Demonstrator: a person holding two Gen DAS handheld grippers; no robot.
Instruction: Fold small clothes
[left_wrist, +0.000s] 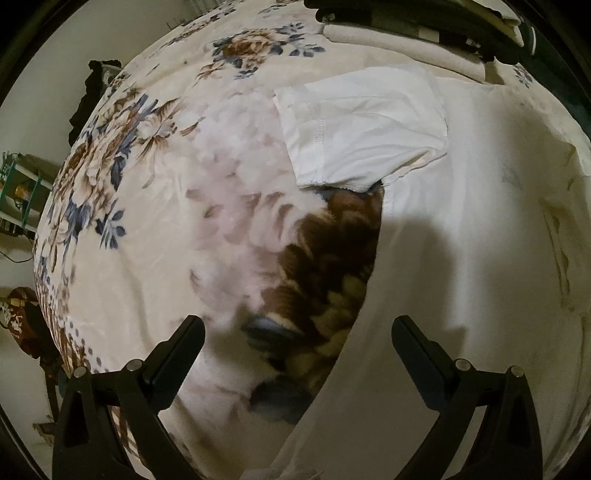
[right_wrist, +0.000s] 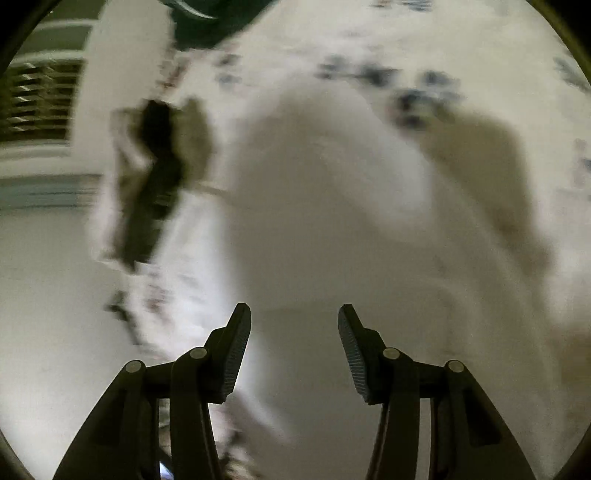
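A home bedroom — a bed under a floral blanket (left_wrist: 155, 206), folded laundry (left_wrist: 402, 44) stacked at its far edge.

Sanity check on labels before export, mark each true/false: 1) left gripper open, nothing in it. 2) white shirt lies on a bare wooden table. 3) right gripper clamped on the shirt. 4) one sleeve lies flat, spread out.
1) True: the left gripper stands open and empty.
2) False: the white shirt lies on a floral blanket.
3) False: the right gripper is open above the cloth, pads apart.
4) True: the sleeve lies flat.
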